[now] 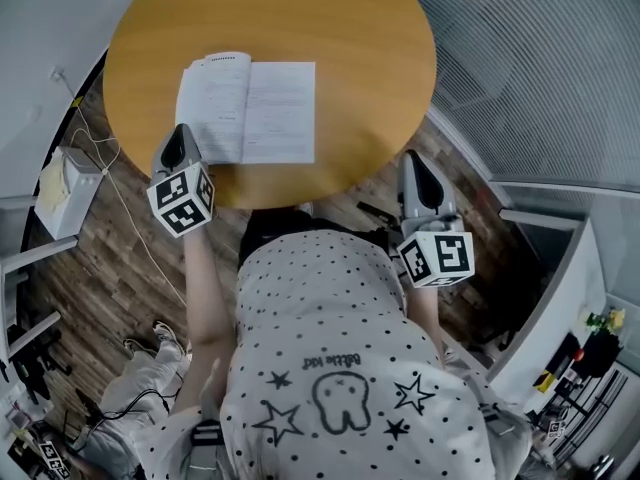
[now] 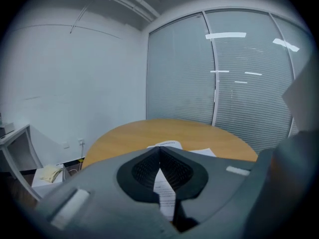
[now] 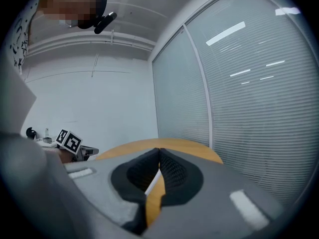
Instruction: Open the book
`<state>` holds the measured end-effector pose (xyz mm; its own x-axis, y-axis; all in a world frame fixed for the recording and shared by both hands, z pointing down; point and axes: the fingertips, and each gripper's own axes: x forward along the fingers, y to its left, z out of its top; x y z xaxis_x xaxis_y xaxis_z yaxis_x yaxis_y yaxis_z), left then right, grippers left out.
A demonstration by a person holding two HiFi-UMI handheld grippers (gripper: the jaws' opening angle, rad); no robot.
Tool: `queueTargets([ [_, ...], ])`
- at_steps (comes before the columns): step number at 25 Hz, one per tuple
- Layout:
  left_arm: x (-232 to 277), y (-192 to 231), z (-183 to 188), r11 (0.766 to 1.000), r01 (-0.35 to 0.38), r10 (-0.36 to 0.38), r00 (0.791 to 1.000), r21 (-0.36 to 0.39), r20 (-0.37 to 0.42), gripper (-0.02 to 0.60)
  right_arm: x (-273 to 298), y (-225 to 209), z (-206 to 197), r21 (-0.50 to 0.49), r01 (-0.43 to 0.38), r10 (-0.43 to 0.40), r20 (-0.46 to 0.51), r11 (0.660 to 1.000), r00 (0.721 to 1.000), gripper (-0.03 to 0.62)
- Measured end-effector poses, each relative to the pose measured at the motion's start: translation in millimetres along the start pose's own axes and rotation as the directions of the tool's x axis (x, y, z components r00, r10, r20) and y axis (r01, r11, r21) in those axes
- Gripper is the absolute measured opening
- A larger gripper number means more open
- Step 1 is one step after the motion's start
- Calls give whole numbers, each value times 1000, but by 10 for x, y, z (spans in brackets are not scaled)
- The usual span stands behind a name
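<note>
left hand-held gripper [image 2: 159, 151], jaws pressed together with printed paper showing in the gap behind them, hovers at the near left edge of the open book [image 1: 250, 108]; right hand-held gripper [image 3: 159, 152], jaws likewise closed, empty, hangs beside the round wooden table [image 1: 330, 18]; book lies pages up on it

The book [image 1: 262, 110] lay open on the table [image 1: 300, 13], towards its near left part. The left gripper [image 1: 180, 133] stood over the table's near left edge, at the book's left side by its near corner. The right gripper [image 1: 414, 160] stood off the table's near right edge, above the floor [image 1: 110, 268], well apart from the book. The person [image 1: 330, 348] stood at the near edge, between the two. A low cabinet [image 1: 68, 193] sat on the floor left of the table. Window blinds [image 1: 540, 58] ran behind and to the right.
</note>
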<state>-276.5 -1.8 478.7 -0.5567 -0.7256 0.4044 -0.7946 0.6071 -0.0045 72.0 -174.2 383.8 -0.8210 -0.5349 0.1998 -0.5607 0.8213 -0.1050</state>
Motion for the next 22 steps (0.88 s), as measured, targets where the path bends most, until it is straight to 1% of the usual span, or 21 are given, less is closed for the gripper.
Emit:
queueTargets([
  [4,-12,-265,282,997,70,-71,996,25,50,9,13,-22,-16,-7,0,0,0,1000,1000,5],
  [8,-126,-496,637,991,113,-121,984,71,133,9,-8,-70,30,-6,6,-6,6,1000,1000,5],
  [11,-257,-597,882,987,133,-149,969,91,197,9,-35,-126,27,-7,19,-19,10,1000,1000,5],
  [13,-338,-659,976,983,148,-169,959,107,229,9,-26,-136,11,-10,25,-25,11,1000,1000,5],
  [19,-640,-890,1205,971,209,-233,927,114,293,9,-25,-131,72,-11,25,-25,25,1000,999,5],
  [22,-854,-1038,1294,964,231,-262,910,132,322,9,-76,-132,138,-10,22,-21,37,1000,999,5],
])
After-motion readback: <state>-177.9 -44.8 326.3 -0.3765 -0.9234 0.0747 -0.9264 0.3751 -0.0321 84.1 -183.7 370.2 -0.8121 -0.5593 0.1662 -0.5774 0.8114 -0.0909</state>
